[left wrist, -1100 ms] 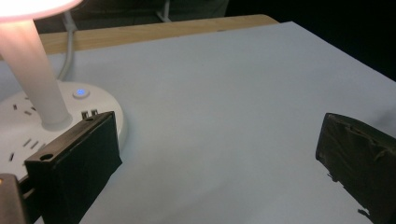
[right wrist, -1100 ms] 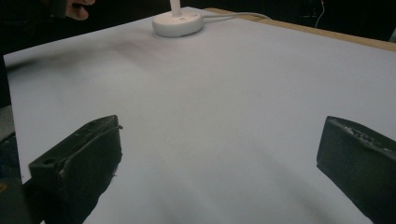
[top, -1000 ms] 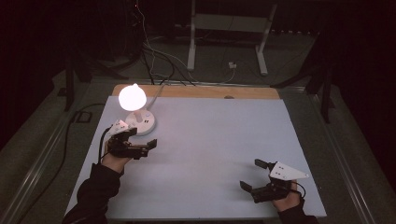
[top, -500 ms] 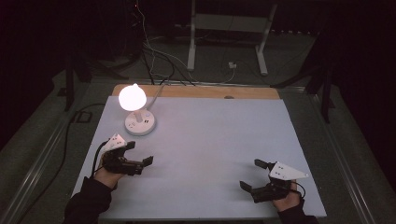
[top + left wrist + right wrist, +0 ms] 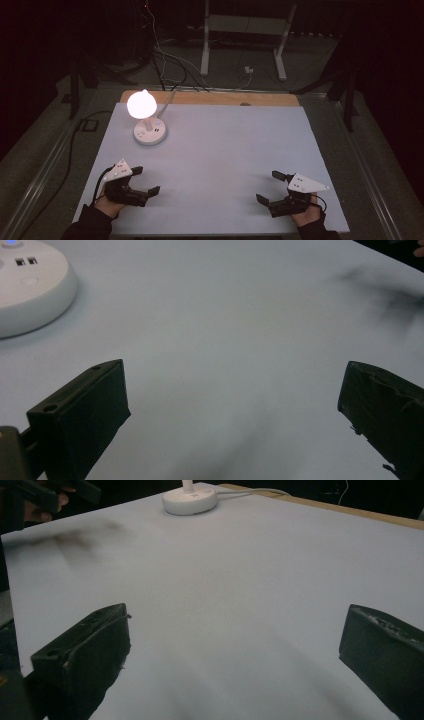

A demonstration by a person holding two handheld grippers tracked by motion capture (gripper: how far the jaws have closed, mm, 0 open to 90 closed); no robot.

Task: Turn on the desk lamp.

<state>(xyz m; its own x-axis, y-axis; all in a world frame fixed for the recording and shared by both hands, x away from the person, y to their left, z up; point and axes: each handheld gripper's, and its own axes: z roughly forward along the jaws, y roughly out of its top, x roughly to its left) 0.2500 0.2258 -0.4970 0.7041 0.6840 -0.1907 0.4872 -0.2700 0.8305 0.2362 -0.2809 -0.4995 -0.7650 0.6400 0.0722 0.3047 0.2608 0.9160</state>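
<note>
A small white table lamp stands at the back left of the white table (image 5: 225, 145), its bulb (image 5: 141, 104) glowing above the round base (image 5: 150, 133). My left gripper (image 5: 146, 180) rests near the front left edge, open and holding nothing, well short of the lamp. In the left gripper view its black jaws stand wide apart (image 5: 232, 405) over bare table, and the lamp base (image 5: 30, 285) sits at the top left. My right gripper (image 5: 269, 187) lies near the front right edge, open and holding nothing (image 5: 232, 650). Far across the table from it is the lamp base (image 5: 190, 500).
The lamp's white cord (image 5: 167, 97) runs off the back of the table over a wooden strip (image 5: 210, 98). Cables and a white metal stand (image 5: 245, 30) are on the dark floor behind. The other hand's gripper (image 5: 45, 495) shows at the right gripper view's top left.
My left gripper has drawn back from beside the lamp base toward the near edge of the table, still open. The right gripper has stayed where it was.
</note>
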